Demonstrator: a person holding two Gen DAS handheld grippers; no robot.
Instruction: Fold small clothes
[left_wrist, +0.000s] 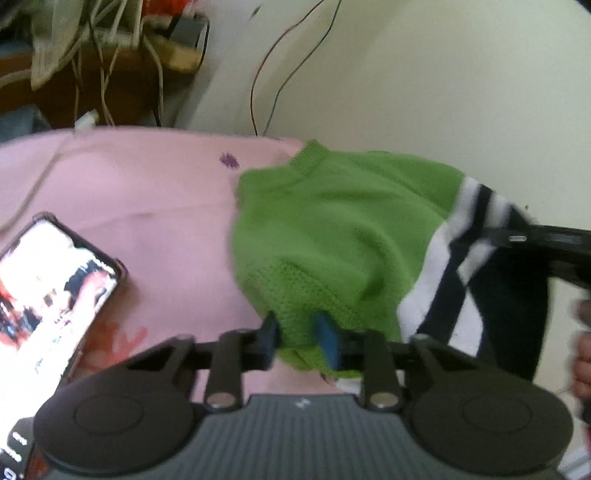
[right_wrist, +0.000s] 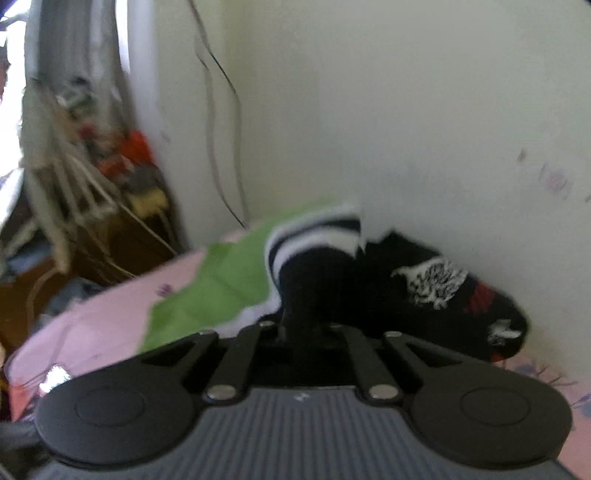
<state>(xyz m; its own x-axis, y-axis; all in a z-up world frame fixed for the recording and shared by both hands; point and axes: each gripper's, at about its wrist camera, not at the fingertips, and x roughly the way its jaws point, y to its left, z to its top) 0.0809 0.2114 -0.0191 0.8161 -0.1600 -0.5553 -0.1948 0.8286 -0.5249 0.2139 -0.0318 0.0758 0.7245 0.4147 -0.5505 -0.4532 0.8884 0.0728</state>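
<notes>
The left tool (left_wrist: 300, 341) was clamped on the green sweater (left_wrist: 332, 240), the right tool (right_wrist: 301, 328) on its dark striped end (right_wrist: 314, 258). A pink sheet (left_wrist: 129, 192) lay beneath, a cream wall (left_wrist: 443, 74) beyond, a phone (left_wrist: 48, 288) to the left.

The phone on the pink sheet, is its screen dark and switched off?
No, the phone is lit up, showing a bright picture as it lies on the pink sheet to the left of the green sweater.

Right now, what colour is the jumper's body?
Green, with white and dark stripes at one end; clearest in the left wrist view.
</notes>
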